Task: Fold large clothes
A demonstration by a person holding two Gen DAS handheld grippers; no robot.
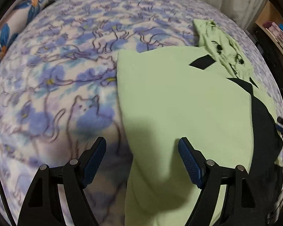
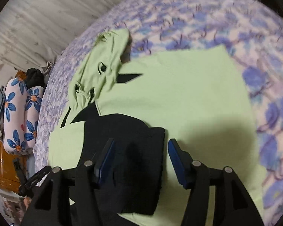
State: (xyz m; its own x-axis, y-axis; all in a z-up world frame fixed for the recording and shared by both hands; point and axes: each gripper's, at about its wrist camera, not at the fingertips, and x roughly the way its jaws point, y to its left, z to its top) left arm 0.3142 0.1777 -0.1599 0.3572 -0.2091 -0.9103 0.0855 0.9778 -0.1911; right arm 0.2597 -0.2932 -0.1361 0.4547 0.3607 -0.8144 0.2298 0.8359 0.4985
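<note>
Left gripper (image 1: 142,146): two black fingers with blue ribbed pads, spread wide, holding nothing, above the near edge of one pale green garment with black panels (image 1: 179,98). Right gripper (image 2: 140,148): jaws parted, nothing between them, over a folded black panel (image 2: 137,160). The garment lies flat on one bed covered by a purple-and-white cat-print fleece blanket (image 1: 56,66). Two blue-flowered white bolster pillows (image 2: 15,113) lie beyond the bed. No legible writing.
</note>
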